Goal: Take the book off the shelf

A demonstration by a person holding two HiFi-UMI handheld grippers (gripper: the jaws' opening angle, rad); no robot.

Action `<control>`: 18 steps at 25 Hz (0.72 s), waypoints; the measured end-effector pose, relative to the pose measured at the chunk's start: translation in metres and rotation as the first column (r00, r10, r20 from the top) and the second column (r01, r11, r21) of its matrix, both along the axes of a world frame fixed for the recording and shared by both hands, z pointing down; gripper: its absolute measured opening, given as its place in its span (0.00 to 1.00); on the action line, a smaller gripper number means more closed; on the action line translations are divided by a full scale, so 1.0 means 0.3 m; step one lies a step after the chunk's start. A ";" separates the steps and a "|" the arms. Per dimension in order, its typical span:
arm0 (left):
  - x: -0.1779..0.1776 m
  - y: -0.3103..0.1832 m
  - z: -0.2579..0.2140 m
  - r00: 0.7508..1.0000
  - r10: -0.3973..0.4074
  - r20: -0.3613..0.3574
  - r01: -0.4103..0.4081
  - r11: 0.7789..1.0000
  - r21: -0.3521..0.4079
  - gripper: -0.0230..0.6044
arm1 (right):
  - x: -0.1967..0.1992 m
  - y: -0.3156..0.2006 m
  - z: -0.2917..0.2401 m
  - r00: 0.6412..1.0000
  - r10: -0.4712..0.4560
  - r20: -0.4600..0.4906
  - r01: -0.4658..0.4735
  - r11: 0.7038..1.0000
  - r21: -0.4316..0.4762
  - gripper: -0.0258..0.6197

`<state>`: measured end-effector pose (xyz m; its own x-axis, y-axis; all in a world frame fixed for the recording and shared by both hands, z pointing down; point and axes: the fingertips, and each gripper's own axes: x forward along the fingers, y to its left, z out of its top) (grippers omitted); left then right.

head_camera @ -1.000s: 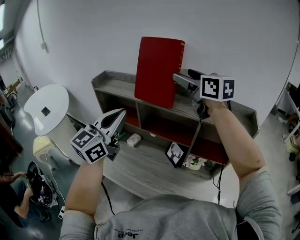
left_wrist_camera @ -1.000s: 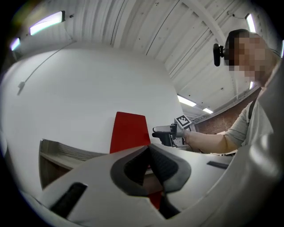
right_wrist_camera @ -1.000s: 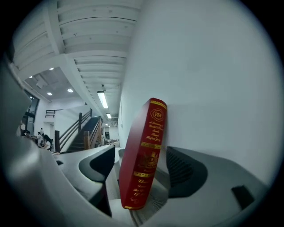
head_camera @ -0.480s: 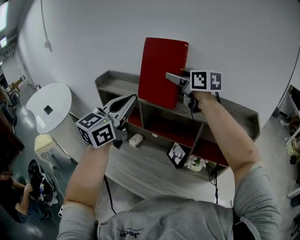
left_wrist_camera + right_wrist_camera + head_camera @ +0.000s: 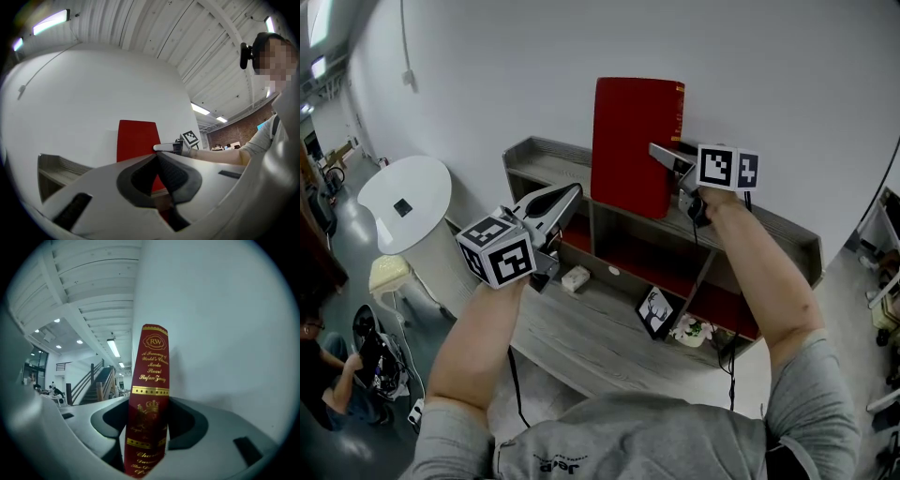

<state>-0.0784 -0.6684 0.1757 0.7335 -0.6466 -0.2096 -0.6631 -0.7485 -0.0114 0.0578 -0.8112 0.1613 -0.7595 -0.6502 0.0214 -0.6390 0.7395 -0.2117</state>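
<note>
The right gripper [image 5: 660, 152], jaws just closing to pinch the tall red hardback book's [image 5: 633, 141] spine, may tip it off the grey wooden shelf [image 5: 539, 161]; the left gripper [image 5: 572, 191] is pressed together.

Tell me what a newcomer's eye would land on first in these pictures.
The red book stands upright on top of the grey shelf, against the white wall. The right gripper has just been closing its jaws on the book's spine, which sits between them. The left gripper, jaws shut and empty, hangs in front of the shelf.
</note>
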 end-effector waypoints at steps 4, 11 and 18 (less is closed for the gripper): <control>-0.064 0.027 0.004 0.999 -0.036 -0.004 0.036 0.999 0.001 0.06 | -0.054 0.071 -0.089 0.998 -0.056 -0.007 0.056 0.996 0.070 0.42; -0.273 0.106 0.030 0.987 -0.159 -0.022 0.159 0.987 -0.003 0.06 | -0.258 0.213 -0.194 0.980 -0.200 -0.018 0.200 0.970 0.135 0.41; -0.530 0.226 0.116 0.948 -0.312 -0.053 0.311 0.950 -0.037 0.06 | -0.547 0.345 -0.165 0.928 -0.366 -0.064 0.372 0.919 0.132 0.40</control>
